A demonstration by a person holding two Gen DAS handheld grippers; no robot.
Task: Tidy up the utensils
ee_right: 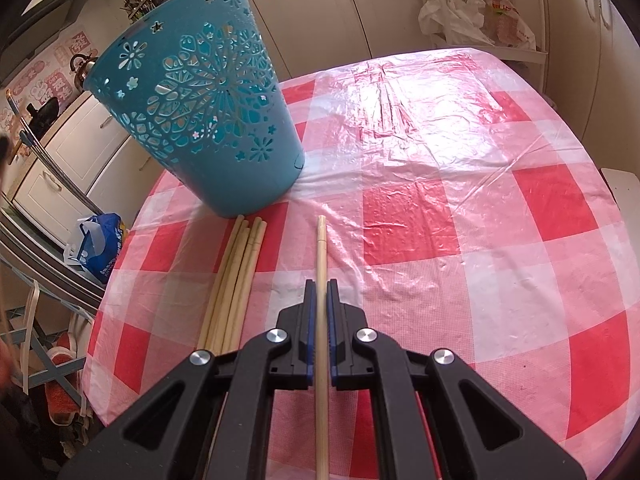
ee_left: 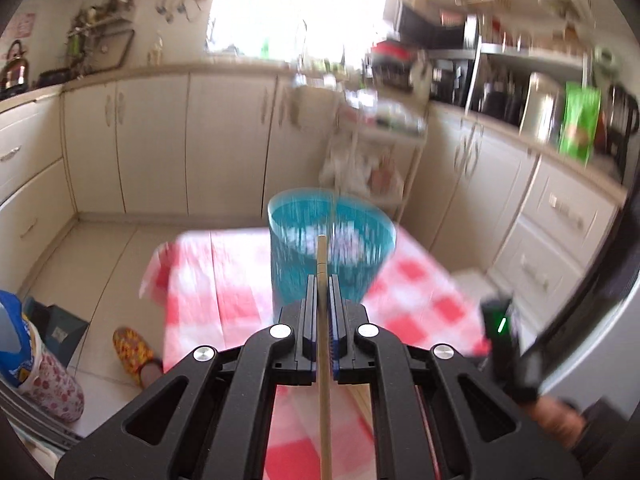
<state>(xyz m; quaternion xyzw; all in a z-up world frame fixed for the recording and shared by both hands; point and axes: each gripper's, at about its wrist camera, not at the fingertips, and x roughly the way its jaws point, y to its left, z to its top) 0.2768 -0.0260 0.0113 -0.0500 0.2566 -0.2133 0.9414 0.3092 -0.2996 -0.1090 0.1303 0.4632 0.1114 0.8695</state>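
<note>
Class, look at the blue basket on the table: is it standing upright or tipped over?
Upright. In the right wrist view the blue basket stands on its narrow base on the checked tablecloth, open rim at the top.

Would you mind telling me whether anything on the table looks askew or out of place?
Nothing stands out. The blue basket stands upright on the checked tablecloth, the loose chopsticks lie bundled beside it, and each gripper holds one chopstick.

The tablecloth [ee_right: 440, 200] on the table was glossy, crinkled plastic film in red and white checks. The blue basket [ee_right: 208, 120] looked like smooth matt plastic with pierced flower cutouts. The chopsticks [ee_right: 236, 272] at lower left were pale, matt, unvarnished wood. The right gripper [ee_right: 321, 292] was matt black plastic with shiny metal bolts.
</note>
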